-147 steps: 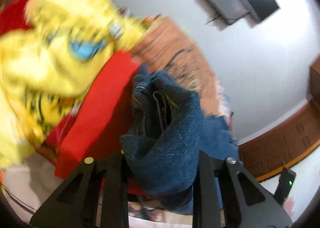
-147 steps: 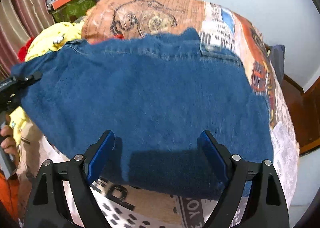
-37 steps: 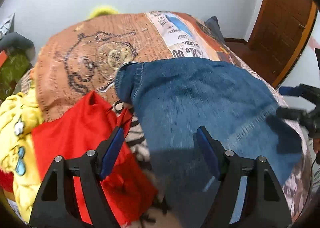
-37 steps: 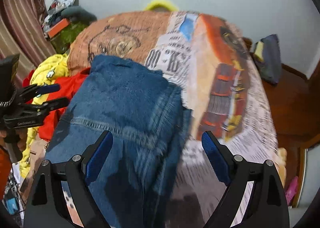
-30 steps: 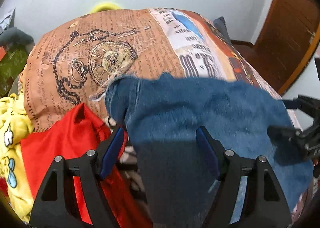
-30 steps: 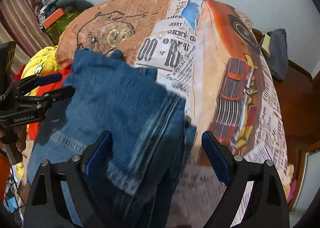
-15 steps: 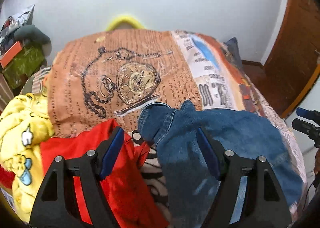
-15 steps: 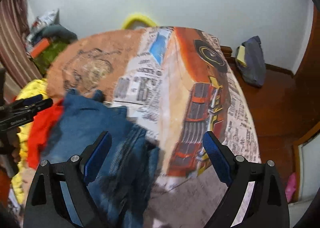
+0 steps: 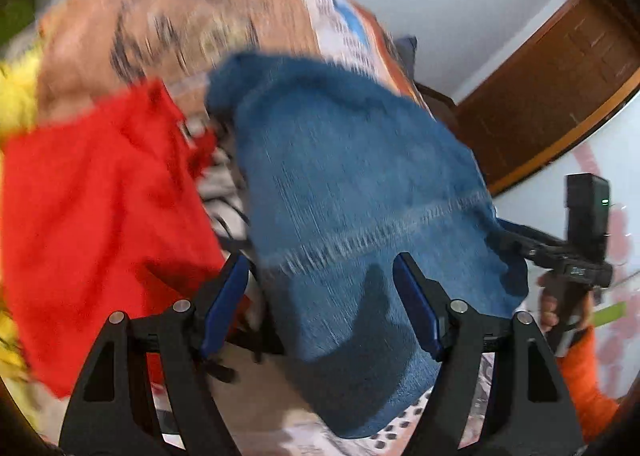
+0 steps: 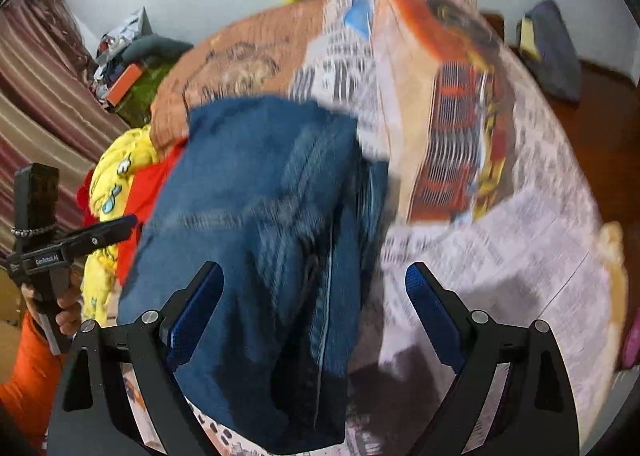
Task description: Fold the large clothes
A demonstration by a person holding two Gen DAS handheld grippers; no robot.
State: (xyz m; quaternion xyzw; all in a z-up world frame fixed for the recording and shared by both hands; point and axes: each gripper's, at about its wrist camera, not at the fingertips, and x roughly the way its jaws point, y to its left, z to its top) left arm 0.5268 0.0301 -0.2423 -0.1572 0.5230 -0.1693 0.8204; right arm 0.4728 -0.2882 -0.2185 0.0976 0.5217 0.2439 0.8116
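Folded blue jeans [image 9: 352, 215] lie on the bed near its front edge, also seen in the right wrist view [image 10: 256, 248]. My left gripper [image 9: 320, 304] is open and empty, just above the jeans' near end. My right gripper [image 10: 312, 316] is open and empty over the jeans' right side. In the left wrist view the right gripper [image 9: 520, 244] reaches in at the jeans' right edge. In the right wrist view the left gripper [image 10: 116, 228] sits at the jeans' left edge. Both views are motion-blurred.
A red garment [image 9: 100, 207] lies left of the jeans, with a yellow printed garment [image 10: 116, 171] beyond it. The bed has a printed cover [image 10: 460, 127]. A dark bag [image 10: 552, 47] is on the wooden floor at the right. Clutter [image 10: 128, 67] sits by the curtain.
Both grippers have dropped closer to the jeans after pulling back. The left view has swung right, and the right gripper has come in against the jeans' right edge.
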